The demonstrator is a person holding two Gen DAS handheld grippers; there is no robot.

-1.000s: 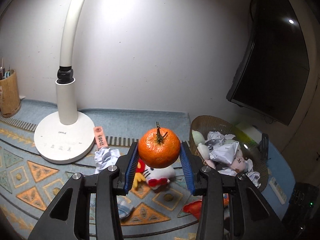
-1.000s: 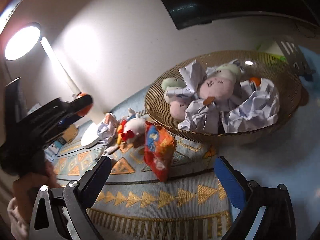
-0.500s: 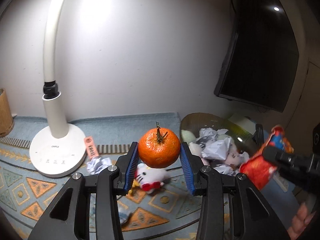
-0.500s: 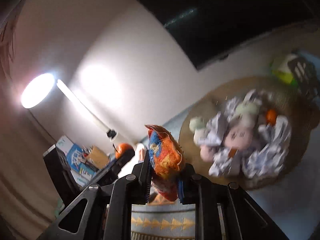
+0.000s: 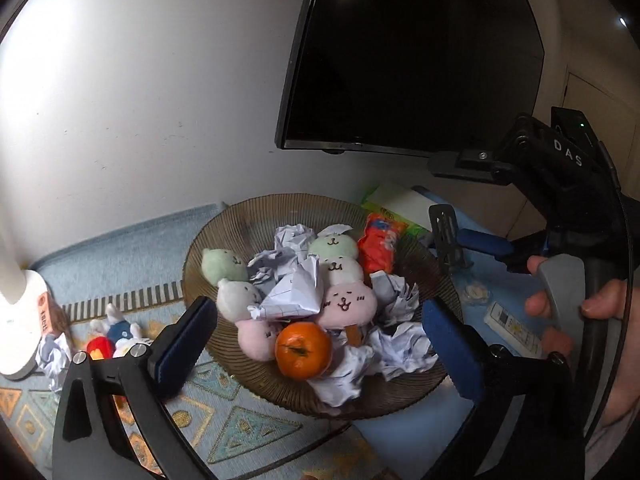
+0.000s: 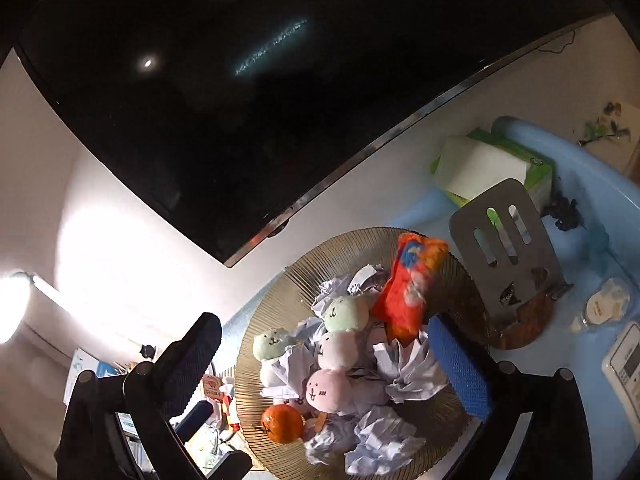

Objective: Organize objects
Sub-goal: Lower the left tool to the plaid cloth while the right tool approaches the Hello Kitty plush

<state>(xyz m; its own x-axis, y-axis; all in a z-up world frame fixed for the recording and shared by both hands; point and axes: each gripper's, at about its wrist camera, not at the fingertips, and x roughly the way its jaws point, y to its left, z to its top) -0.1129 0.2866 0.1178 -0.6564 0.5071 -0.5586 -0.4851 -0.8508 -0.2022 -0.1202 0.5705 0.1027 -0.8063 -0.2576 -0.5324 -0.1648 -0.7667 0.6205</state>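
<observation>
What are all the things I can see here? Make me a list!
basket: one, brown, on the mat.
tangerine: one, orange, front of basket.
plush toys: about six, pink, green, white, in basket.
paper balls: several, white, in basket.
snack bag: one, red-orange, back of basket.
small plush toys: a few, left of basket.
lamp: one, white, far left.
screen: one, black, on wall.
tissue box: one, green-white, behind basket.
remote: one, white, right.
left gripper: open, empty.
right gripper: open, empty.
hand: holding right gripper.
</observation>
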